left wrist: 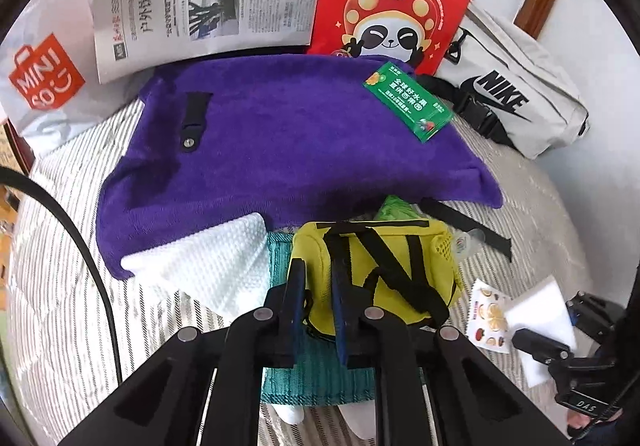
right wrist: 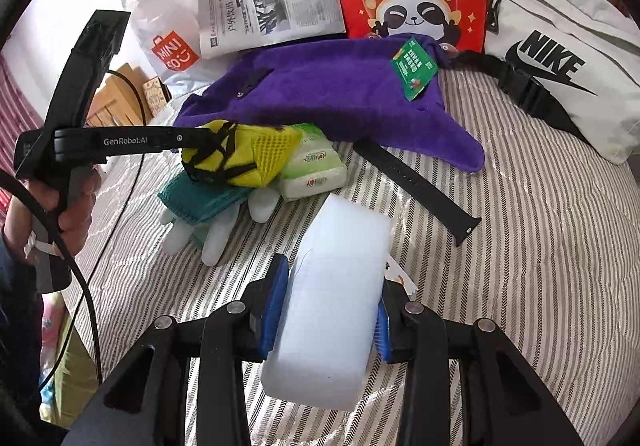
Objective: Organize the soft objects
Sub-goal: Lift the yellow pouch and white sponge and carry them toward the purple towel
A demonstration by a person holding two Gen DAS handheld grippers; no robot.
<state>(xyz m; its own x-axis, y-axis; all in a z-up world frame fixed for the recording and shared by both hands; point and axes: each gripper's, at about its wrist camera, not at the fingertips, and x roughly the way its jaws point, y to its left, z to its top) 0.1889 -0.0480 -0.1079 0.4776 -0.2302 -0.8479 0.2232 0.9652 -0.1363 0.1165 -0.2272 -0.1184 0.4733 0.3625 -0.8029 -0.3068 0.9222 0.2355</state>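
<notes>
Left hand-held gripper [left wrist: 316,282] pinching the little yellow bag [left wrist: 376,270], on top of a teal cloth [left wrist: 304,378] on the striped bed [left wrist: 540,214]. Purple towel [left wrist: 280,150] just behind, toward the far edge of the bed. Right hand-held gripper [right wrist: 332,298] squeezing a white foam block [right wrist: 332,298], near the middle of the bed. White Nike bag [right wrist: 560,70] at the far right edge.

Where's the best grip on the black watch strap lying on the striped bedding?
Probably the free buckle end of the black watch strap, from above, fingers across its narrow width. It lies flat on the striped bedding; its other end runs under the purple plush bag.
</notes>
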